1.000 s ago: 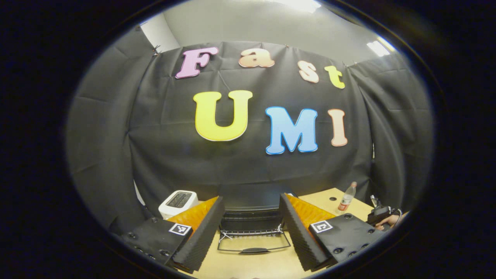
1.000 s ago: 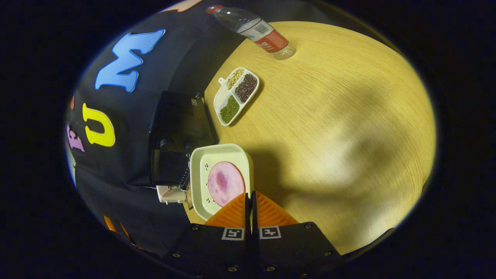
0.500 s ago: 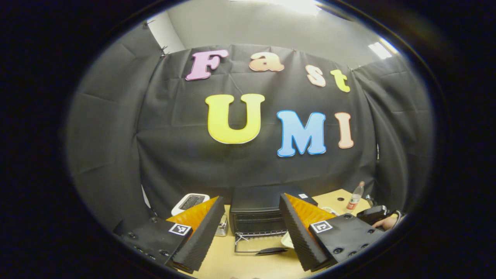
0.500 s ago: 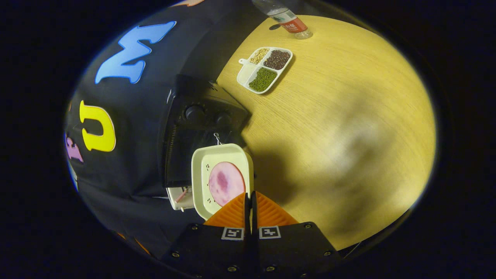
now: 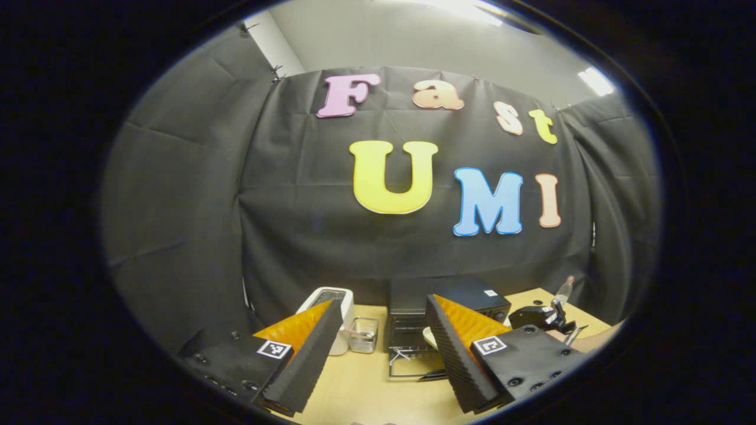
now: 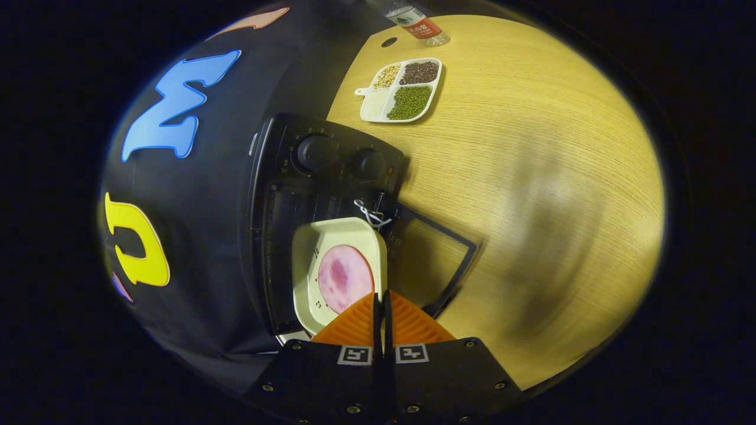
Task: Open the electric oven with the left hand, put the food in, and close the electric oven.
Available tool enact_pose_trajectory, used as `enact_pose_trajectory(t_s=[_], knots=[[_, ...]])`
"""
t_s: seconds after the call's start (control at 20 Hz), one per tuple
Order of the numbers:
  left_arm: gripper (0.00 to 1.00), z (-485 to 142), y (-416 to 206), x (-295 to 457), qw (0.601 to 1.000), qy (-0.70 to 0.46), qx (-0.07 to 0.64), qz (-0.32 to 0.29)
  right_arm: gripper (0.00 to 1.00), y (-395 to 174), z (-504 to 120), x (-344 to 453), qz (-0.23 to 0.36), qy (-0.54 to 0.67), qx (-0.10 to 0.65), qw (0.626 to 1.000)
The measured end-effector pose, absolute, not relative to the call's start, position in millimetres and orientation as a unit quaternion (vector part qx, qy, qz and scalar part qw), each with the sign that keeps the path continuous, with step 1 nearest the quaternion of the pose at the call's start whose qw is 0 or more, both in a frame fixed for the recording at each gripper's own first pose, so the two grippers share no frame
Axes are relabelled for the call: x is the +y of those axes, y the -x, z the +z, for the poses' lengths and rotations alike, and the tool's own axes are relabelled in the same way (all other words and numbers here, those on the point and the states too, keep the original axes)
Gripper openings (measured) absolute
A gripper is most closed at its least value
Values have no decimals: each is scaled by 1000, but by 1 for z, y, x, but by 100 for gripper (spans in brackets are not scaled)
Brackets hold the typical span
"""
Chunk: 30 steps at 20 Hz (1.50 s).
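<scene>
- right gripper (image 6: 381, 307) is clamped tight on the near rim of a square cream-white dish (image 6: 307, 248) with a round pink slice of ham (image 6: 344, 278) lying in it
- dish sits right in front of the black electric oven (image 6: 307, 177), at its mouth, and the oven's glass door (image 6: 440, 260) is dropped open flat over the light wooden table (image 6: 531, 177)
- left gripper (image 5: 384, 360) is spread wide with nothing in it, held well back from the oven (image 5: 443, 295), door down there too
- a white toaster (image 5: 331, 301) and a small wire basket (image 5: 364, 334) stand left of the oven
- behind the oven there's a white divided tray of beans (image 6: 401, 88) and a clear plastic bottle with a red label (image 6: 413, 18)
</scene>
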<state>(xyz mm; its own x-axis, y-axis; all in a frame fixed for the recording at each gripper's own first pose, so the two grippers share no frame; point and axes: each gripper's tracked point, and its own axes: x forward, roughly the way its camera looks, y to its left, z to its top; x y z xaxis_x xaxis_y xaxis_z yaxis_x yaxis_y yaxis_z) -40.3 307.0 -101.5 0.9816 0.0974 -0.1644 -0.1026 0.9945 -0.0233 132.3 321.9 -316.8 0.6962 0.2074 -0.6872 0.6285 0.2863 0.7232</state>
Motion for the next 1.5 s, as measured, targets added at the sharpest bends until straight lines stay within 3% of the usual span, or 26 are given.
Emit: enact_pose_trajectory(t_s=[0.25, 0.3, 0.4, 0.6, 0.65, 0.7, 0.9, 1.1, 1.2, 1.25, 1.35, 1.5], knots=[[100, -114, 52, 343, 991, 22, 98, 84, 1, -182, -324, 347, -193, -615, 321, 694], [96, -115, 55, 349, 991, 22, 100, 90, 1, -190, -325, 353, -200, -625, 314, 686], [100, -115, 57, 360, 990, 17, 102, 99, 1, -206, -330, 362, -208, -638, 303, 676], [96, -116, 61, 373, 988, 5, 104, 112, 2, -225, -336, 368, -231, -664, 275, 656], [100, -117, 61, 375, 988, 5, 106, 114, 3, -230, -338, 366, -240, -674, 260, 649], [96, -118, 60, 377, 987, 6, 110, 115, 3, -236, -340, 369, -241, -682, 256, 641], [96, -124, 55, 377, 987, 6, 114, 114, 4, -252, -343, 380, -235, -686, 245, 643], [96, -126, 47, 371, 988, 9, 111, 106, 6, -243, -332, 367, -216, -670, 248, 666], [100, -126, 39, 362, 989, 14, 110, 96, 13, -238, -330, 372, -195, -653, 267, 682], [96, -128, 34, 356, 990, 15, 110, 90, 14, -233, -325, 369, -181, -643, 274, 692], [100, -128, 24, 343, 991, 17, 107, 77, 20, -216, -319, 365, -153, -604, 300, 723], [96, -128, 10, 316, 993, 19, 105, 50, 23, -186, -299, 355, -87, -527, 333, 777]])
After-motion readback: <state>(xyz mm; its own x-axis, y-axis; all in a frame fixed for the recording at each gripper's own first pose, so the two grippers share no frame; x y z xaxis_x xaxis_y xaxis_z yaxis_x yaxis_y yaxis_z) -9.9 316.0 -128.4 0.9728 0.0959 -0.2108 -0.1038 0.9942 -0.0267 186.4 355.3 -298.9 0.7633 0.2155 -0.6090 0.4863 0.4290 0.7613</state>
